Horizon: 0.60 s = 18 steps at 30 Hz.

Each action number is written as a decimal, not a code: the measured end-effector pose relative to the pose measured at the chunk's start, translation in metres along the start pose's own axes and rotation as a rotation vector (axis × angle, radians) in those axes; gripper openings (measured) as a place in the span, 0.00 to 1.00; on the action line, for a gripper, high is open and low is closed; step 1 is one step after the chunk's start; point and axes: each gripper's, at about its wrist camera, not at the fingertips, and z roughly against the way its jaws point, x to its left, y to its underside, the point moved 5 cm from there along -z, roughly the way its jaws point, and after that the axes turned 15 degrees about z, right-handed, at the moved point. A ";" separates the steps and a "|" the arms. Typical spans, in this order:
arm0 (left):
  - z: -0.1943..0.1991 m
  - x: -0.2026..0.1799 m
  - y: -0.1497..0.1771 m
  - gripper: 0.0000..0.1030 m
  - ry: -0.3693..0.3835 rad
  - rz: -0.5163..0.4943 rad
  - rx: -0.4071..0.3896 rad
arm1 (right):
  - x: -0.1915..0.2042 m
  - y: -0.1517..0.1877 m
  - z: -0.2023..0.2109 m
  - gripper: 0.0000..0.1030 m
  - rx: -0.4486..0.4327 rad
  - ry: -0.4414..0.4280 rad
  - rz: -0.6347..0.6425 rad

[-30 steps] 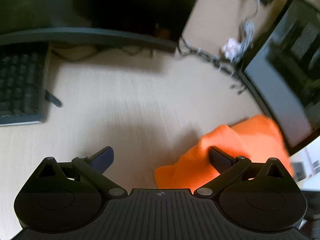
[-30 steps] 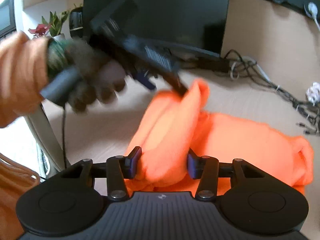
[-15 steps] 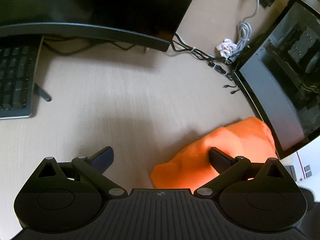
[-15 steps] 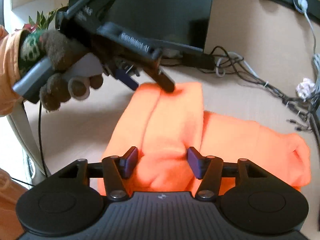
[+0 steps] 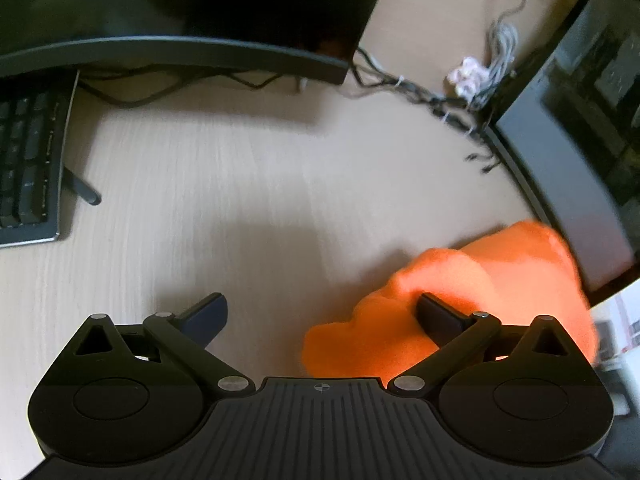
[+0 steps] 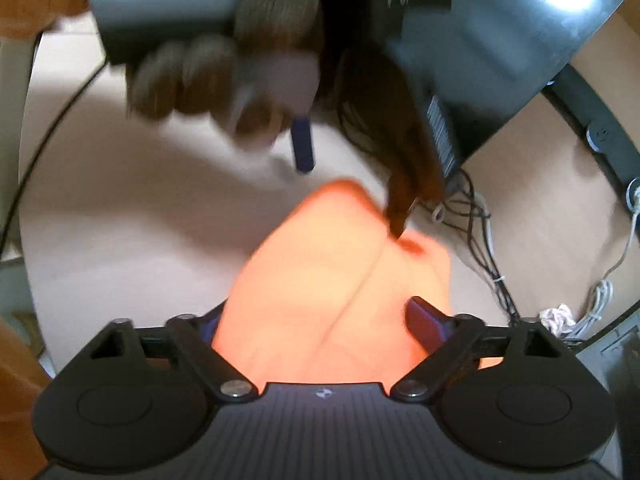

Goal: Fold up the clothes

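Orange garment (image 6: 340, 288) lies on the pale wooden desk (image 5: 248, 184), its folded length running away from my right gripper (image 6: 316, 322) toward the monitor (image 6: 500, 40), with a crease down its middle. My right tongs are spread wide with the cloth bulging between them; I cannot tell whether they press it. My left gripper (image 5: 320, 312) is also wide apart, one finger (image 5: 440, 316) resting against the garment's bunched edge, the other over bare desk. Only the left view shows the keyboard (image 5: 28, 160) and crumpled tissue (image 5: 466, 76) among the cables (image 5: 420, 92). Only the right view shows my gloved left hand (image 6: 224, 60), blurred, with a fingertip touching the fold's far end.
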 end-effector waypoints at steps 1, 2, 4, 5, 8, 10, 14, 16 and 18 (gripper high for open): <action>0.005 0.000 -0.004 1.00 0.033 0.026 -0.008 | -0.001 0.002 -0.001 0.83 -0.003 0.010 0.002; 0.011 -0.001 -0.009 1.00 0.069 0.057 -0.018 | -0.002 0.003 -0.001 0.83 -0.001 0.015 0.005; 0.022 -0.002 -0.019 1.00 0.130 0.114 -0.041 | -0.005 0.004 -0.001 0.83 0.004 0.000 -0.011; 0.027 -0.004 -0.024 1.00 0.147 0.133 -0.054 | -0.010 0.008 0.000 0.83 0.002 -0.019 -0.063; 0.036 -0.014 -0.036 1.00 0.167 0.136 -0.085 | -0.039 0.027 0.008 0.66 -0.016 -0.086 -0.338; 0.037 -0.022 -0.037 1.00 0.170 0.120 -0.086 | -0.067 0.063 0.020 0.51 -0.051 -0.142 -0.665; 0.021 -0.036 -0.034 1.00 0.157 0.096 -0.049 | -0.098 0.163 0.035 0.48 -0.201 -0.259 -1.378; 0.008 -0.045 -0.026 1.00 0.155 0.082 -0.011 | -0.116 0.215 0.043 0.48 -0.279 -0.317 -1.734; -0.006 -0.057 -0.017 1.00 0.157 0.061 0.034 | -0.126 0.261 0.048 0.48 -0.354 -0.380 -2.055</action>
